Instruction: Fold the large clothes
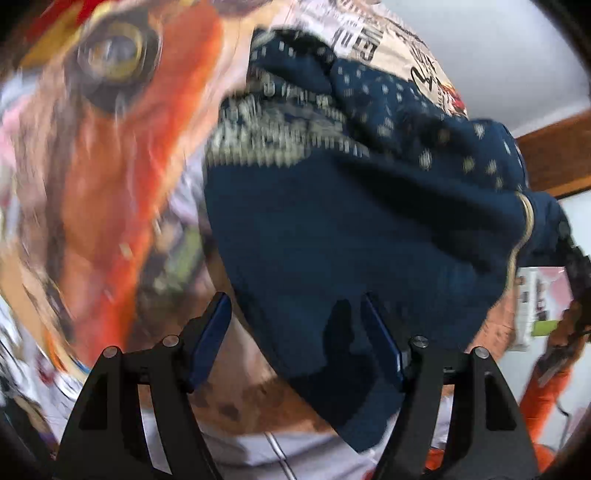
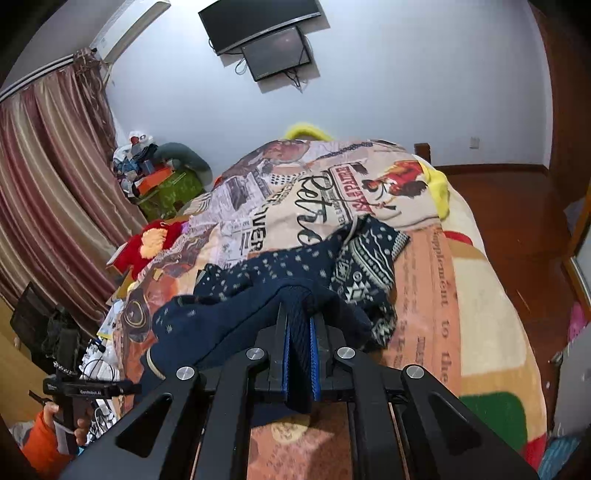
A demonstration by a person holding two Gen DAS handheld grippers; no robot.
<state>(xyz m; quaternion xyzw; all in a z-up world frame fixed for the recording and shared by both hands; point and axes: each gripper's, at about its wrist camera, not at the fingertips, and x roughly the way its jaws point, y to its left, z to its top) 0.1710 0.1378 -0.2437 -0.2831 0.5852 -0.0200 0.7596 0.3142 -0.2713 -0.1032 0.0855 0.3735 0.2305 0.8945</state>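
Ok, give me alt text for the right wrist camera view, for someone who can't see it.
The right tool is shut on a fold of a navy patterned sweater, which lies rumpled on a bed covered by a printed blanket. Behind are a white wall with two dark screens and striped curtains.

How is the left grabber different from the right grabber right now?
The left gripper has its jaws spread open, with nothing pinched; the right gripper is squeezed shut on the navy patterned sweater. The left one's picture is blurry; the right one's is sharp. Both have black arms with blue pads, and both point at the same sweater on the printed blanket.
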